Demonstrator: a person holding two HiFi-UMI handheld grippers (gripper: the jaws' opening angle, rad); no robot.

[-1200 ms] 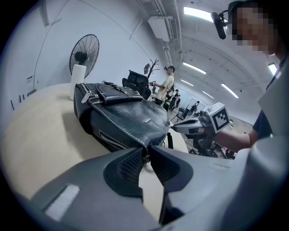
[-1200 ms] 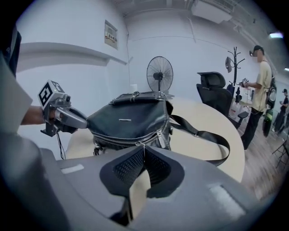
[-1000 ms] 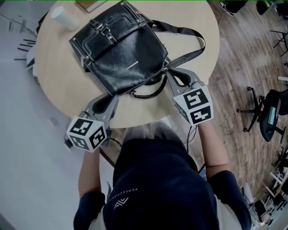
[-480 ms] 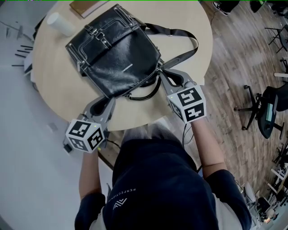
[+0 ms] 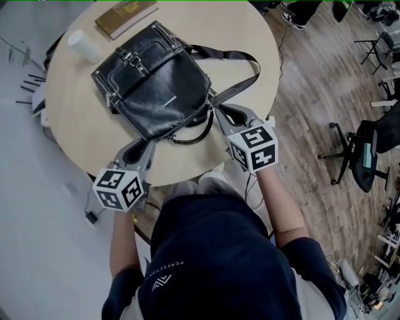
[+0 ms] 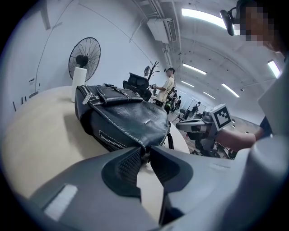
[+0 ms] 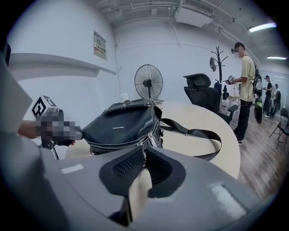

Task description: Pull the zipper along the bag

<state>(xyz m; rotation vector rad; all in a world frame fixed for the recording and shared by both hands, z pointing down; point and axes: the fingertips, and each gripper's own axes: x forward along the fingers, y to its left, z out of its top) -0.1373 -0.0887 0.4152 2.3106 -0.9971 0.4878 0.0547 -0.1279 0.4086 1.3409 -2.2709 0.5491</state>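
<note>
On the round worktop (image 5: 75, 119) the black leather bag (image 5: 156, 94) lies flat, zippered edge toward the person. The left gripper (image 5: 145, 145) pinches its near left corner, jaws just tightened slightly. The right gripper (image 5: 213, 112) has the zipper pull (image 7: 149, 139) between narrow jaws that have just been easing open. Best to firm that grip, anchor the corner, and draw level along the teeth. The shoulder strap (image 5: 244, 69) trails right. The carry handle (image 5: 194, 134) beside the track may snag. The book (image 5: 125, 15) and white cup (image 5: 83, 45) sit well apart.
</note>
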